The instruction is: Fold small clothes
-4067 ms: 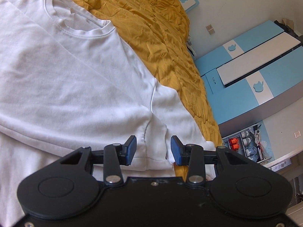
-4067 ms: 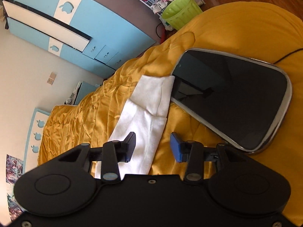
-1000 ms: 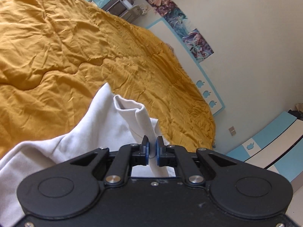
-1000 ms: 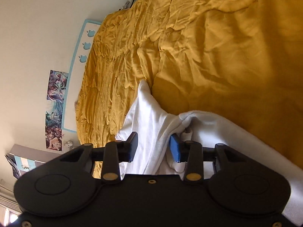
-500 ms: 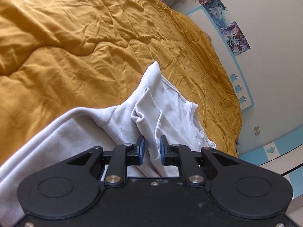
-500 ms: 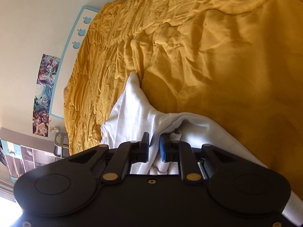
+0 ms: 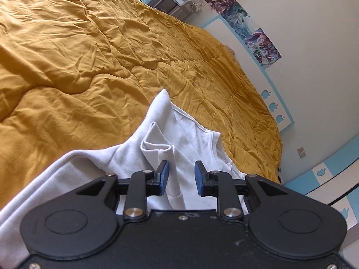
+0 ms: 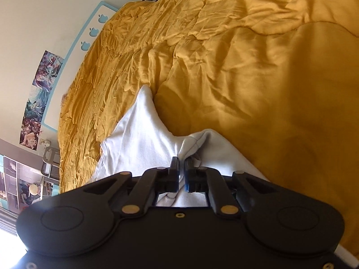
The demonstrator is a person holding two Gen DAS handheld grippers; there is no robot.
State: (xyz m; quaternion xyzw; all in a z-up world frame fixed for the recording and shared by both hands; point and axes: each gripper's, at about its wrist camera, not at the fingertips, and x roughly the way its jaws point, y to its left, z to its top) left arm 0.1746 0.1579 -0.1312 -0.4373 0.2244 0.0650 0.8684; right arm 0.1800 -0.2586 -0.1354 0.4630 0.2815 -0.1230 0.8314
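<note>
A mustard-yellow quilt [image 7: 89, 62] covers the bed. On it lies a white T-shirt [image 7: 186, 139], partly folded and bunched. The left tongs [image 7: 181, 177] are spread apart, with shirt fabric lying loose between them. The right tongs [image 8: 181, 176] are pinched together on a raised fold, possibly the shirt's sleeve.

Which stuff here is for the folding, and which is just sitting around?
For the folding: white shirt, left gripper, right gripper.
Just there: yellow quilt, posters, blue apple cut-outs.
</note>
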